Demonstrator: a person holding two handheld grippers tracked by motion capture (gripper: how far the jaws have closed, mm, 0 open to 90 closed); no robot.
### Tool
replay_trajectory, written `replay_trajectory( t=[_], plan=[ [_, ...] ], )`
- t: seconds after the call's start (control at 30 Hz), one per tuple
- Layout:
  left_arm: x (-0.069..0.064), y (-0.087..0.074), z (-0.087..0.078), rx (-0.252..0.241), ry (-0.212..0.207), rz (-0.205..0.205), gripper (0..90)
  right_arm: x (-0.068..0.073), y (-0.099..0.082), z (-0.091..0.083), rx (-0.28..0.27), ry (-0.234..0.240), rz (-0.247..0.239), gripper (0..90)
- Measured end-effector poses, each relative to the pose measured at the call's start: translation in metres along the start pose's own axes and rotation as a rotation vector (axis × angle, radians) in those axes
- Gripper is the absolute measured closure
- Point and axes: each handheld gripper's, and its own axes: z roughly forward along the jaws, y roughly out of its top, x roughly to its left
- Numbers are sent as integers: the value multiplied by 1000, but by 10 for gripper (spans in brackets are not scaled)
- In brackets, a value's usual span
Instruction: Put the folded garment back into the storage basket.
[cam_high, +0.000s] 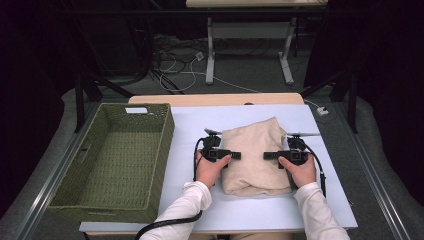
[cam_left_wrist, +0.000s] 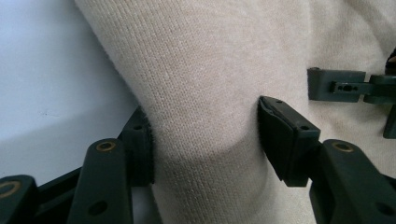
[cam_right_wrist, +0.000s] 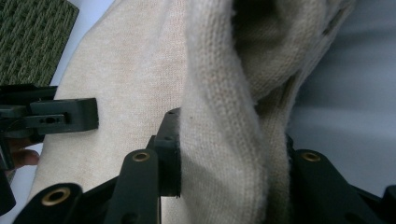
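A folded beige knitted garment (cam_high: 256, 150) lies on the white tabletop (cam_high: 240, 210) in the high view, between a person's two hands. My left gripper (cam_high: 235, 155) is at the garment's left edge. In the left gripper view the left gripper (cam_left_wrist: 205, 144) has a bulging fold of the knit (cam_left_wrist: 210, 93) pinched between both pads. My right gripper (cam_high: 269, 156) is at the garment's right edge. In the right gripper view the right gripper (cam_right_wrist: 229, 154) is shut on a thick rolled fold of the fabric (cam_right_wrist: 219, 107). Each gripper view also shows the other gripper's jaw tip farther off.
A large green woven basket (cam_high: 166, 140) stands on the table to the left of the garment; its corner (cam_right_wrist: 32, 37) shows in the right gripper view. Beyond the far table edge are the floor, cables and another table's legs (cam_high: 210, 60).
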Motion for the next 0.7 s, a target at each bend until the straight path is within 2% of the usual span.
replay_trajectory(
  t=[0.17,0.27,0.3,0.4,0.43,0.6,0.63,0.7],
  plan=[
    [1,0,-2,-8,-5,-10,483,3,0,-1,-9,-1,17,607],
    [0,0,-3,-10,-5,-18,513,4,0,-3,-6,-11,10,613],
    [-1,0,-3,-9,-4,-21,523,5,0,-2,-19,-10,20,615],
    [-2,0,-4,-18,-3,-29,542,7,-1,-3,-28,-17,-5,618],
    [-2,0,-4,-16,-3,-32,546,8,-1,-4,-28,-22,14,618],
    [-1,1,-5,-16,-6,-35,559,10,0,-5,-36,-15,27,622],
    [-2,1,-5,-19,-9,-48,561,9,-1,-5,-41,-17,17,624],
    [-2,2,-6,-20,-5,-39,564,10,0,-6,-48,-6,33,626]
  ],
)
